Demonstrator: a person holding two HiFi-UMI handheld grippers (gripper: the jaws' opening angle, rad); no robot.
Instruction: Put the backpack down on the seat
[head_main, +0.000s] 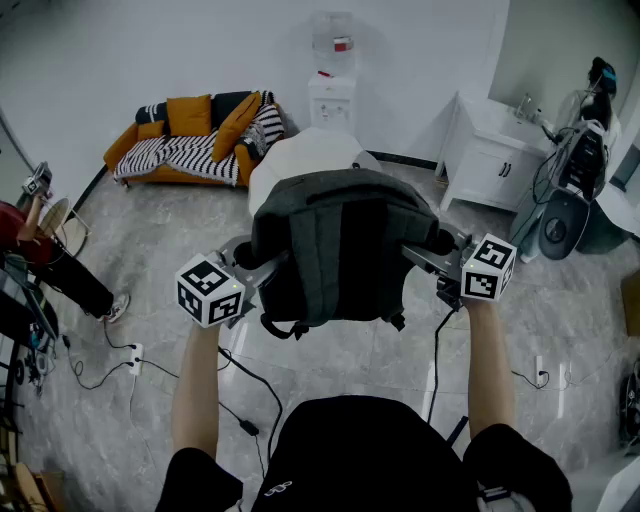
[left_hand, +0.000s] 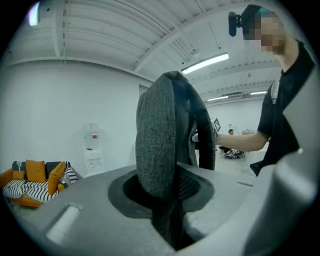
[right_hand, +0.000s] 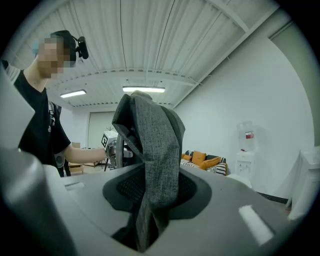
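Note:
A dark grey backpack (head_main: 340, 250) hangs in the air between my two grippers, its back panel and straps facing me. My left gripper (head_main: 250, 268) is shut on its left side and my right gripper (head_main: 438, 262) on its right side. Just behind and below it stands the white seat (head_main: 300, 160), mostly hidden by the bag. In the left gripper view, grey backpack fabric (left_hand: 160, 150) is pinched in my left gripper (left_hand: 170, 225). The right gripper view shows a fold of the backpack (right_hand: 152, 150) clamped in my right gripper (right_hand: 142, 225).
An orange sofa (head_main: 190, 140) with a striped throw stands at the back left, a water dispenser (head_main: 332, 90) against the far wall, a white cabinet (head_main: 490, 165) at the back right. Cables (head_main: 130, 360) lie on the marble floor. Equipment (head_main: 580, 190) fills the right edge.

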